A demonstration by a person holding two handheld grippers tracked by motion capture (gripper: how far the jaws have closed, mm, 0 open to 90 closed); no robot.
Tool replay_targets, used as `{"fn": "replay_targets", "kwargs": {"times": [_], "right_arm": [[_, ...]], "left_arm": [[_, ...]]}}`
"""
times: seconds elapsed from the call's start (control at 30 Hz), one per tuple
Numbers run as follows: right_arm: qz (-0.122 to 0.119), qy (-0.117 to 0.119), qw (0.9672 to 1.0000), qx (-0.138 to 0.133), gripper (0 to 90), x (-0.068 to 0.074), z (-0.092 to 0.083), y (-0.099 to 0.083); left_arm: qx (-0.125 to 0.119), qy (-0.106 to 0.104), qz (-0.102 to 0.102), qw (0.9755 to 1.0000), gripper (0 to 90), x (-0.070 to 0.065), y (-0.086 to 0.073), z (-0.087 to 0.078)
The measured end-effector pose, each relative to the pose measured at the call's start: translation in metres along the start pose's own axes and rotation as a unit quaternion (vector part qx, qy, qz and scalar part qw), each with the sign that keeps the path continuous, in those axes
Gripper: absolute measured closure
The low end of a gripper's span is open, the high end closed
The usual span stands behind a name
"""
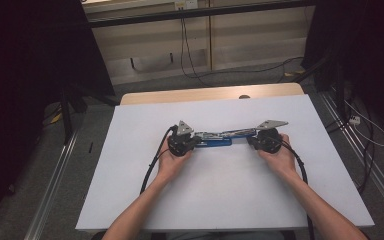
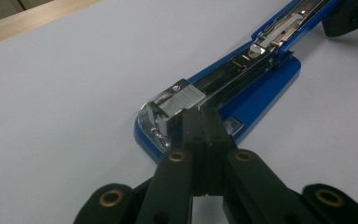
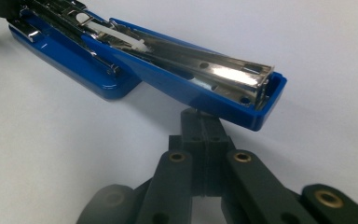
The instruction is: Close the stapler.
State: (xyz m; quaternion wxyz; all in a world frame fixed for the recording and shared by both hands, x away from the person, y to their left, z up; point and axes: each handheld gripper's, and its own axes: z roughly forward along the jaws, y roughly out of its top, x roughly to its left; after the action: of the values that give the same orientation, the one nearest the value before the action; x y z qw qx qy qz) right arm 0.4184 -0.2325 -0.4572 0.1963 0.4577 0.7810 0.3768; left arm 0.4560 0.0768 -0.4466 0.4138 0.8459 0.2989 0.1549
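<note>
White tabletop [image 1: 220,200] lies under both forearms as I watch from the high view, a hand wrapped round each tool near the middle of the sheet. My left tool [image 1: 194,142] has its jaws pressed together with nothing between them; in the left gripper view their tips [image 2: 204,122] sit against the metal front end of the blue stapler [image 2: 242,88], just above its base. My right tool [image 1: 252,140] is likewise closed on nothing; in the right gripper view its tips [image 3: 205,125] sit right under the raised end of the stapler's swung-open blue top arm [image 3: 205,88], though I cannot tell whether they touch it. Between the two tools the stapler [image 1: 220,137] lies opened out flat along the tabletop, silver magazine facing up. Beyond it, a wooden strip [image 1: 210,93] edges the far side.
</note>
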Motion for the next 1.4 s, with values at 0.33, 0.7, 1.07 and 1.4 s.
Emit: {"fn": "replay_targets", "kwargs": {"times": [0.33, 0.7, 1.07, 1.4], "right_arm": [[0.006, -0.003, 0.9998, -0.017, 90.0, 0.0001, -0.0015, 0.0007], [0.015, -0.007, 0.9994, -0.030, 90.0, -0.0010, -0.0030, 0.0011], [0.018, 0.001, 0.9991, -0.039, 90.0, -0.0010, -0.0041, 0.0012], [0.030, 0.012, 0.9979, -0.056, 81.0, 0.0003, -0.0093, 0.0020]], "left_arm": [[0.000, -0.001, 0.000, 1.0000, 90.0, 0.0001, 0.0001, 0.0001], [0.001, -0.007, -0.012, 0.9999, 90.0, -0.0001, -0.0001, 0.0002], [0.003, -0.004, -0.012, 0.9999, 90.0, -0.0018, 0.0001, -0.0012], [-0.011, -0.022, -0.021, 0.9995, 83.4, -0.0017, -0.0058, -0.0063]]}}
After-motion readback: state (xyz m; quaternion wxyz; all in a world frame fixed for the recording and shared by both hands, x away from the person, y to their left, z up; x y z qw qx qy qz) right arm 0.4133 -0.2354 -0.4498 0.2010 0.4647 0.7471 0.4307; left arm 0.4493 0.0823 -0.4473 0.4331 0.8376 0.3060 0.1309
